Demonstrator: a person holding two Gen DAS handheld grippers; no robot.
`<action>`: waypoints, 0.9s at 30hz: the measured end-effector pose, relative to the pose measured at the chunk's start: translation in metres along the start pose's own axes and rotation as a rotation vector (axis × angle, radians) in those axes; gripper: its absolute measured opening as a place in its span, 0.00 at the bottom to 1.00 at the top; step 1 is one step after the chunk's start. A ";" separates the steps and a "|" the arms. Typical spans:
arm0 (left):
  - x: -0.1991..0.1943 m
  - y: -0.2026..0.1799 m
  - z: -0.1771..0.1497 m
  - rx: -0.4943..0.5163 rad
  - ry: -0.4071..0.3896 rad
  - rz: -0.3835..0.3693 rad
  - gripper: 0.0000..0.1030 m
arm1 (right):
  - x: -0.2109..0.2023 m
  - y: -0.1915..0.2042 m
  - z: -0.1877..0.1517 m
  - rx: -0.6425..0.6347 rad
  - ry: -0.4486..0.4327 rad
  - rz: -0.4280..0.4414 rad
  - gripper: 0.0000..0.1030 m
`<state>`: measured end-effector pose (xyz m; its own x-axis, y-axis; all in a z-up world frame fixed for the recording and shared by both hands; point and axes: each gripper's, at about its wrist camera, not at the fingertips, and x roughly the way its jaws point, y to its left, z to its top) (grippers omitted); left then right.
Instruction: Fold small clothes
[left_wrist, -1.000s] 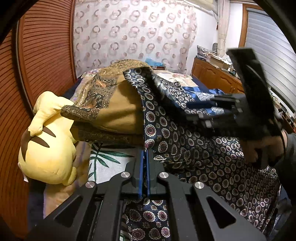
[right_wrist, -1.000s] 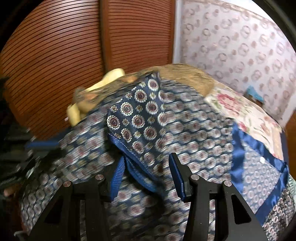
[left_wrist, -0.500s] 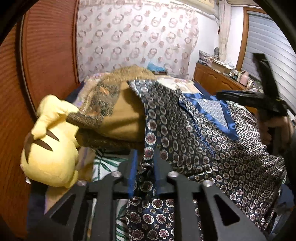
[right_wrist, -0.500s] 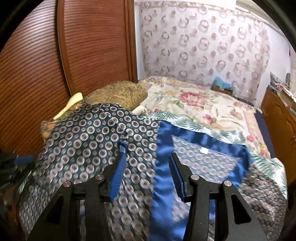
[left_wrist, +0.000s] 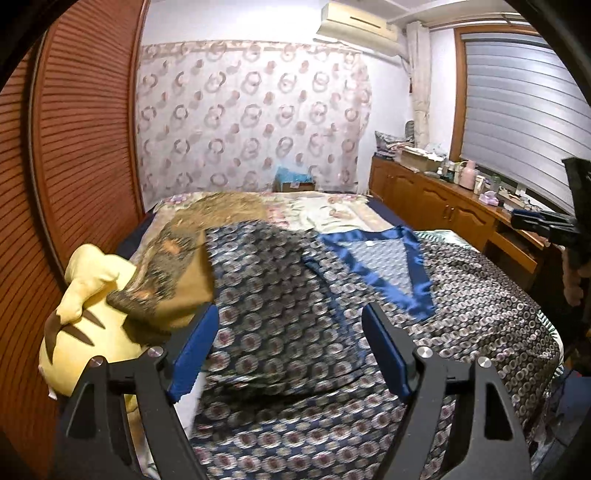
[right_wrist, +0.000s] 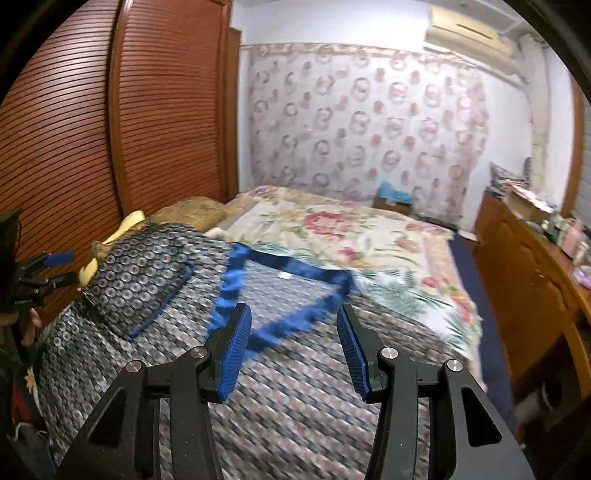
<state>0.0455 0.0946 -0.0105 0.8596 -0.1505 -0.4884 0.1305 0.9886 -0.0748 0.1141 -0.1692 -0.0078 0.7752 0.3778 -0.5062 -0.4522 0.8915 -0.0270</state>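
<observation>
A navy medallion-print satin garment (left_wrist: 295, 295) with a bright blue collar band (left_wrist: 384, 266) lies spread over the bed, one side folded in over its middle. My left gripper (left_wrist: 290, 310) hovers above that folded part. Its jaws are opening wide and the pads press on nothing. Seen from the right wrist, the garment (right_wrist: 147, 273) and its collar band (right_wrist: 236, 280) lie ahead. My right gripper (right_wrist: 292, 310) is open and empty above the cloth near the collar. The right gripper (left_wrist: 535, 221) shows at the right edge, the left gripper (right_wrist: 61, 267) at the far left.
A yellow plush toy (left_wrist: 85, 314) and a brown-gold patterned cloth (left_wrist: 177, 266) lie left of the garment against the louvred wooden doors (left_wrist: 74, 147). The floral bedspread (right_wrist: 332, 229) stretches beyond. A cluttered wooden sideboard (left_wrist: 443, 210) runs along the right.
My left gripper, shut on the garment's edge a second ago, has let it go, opened wide and drawn up and back. The right gripper has swung right, off the folded part toward the collar.
</observation>
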 end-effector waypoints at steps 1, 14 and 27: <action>0.000 -0.005 0.001 0.001 -0.002 -0.008 0.78 | -0.009 -0.005 -0.007 0.006 0.000 -0.022 0.49; 0.024 -0.059 0.001 0.025 0.038 -0.058 0.78 | -0.022 -0.052 -0.085 0.168 0.120 -0.214 0.49; 0.044 -0.102 -0.023 0.062 0.128 -0.139 0.78 | 0.000 -0.088 -0.127 0.335 0.264 -0.242 0.49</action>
<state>0.0591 -0.0131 -0.0444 0.7620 -0.2801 -0.5839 0.2770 0.9560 -0.0971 0.0980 -0.2790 -0.1147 0.6824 0.1118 -0.7223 -0.0720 0.9937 0.0858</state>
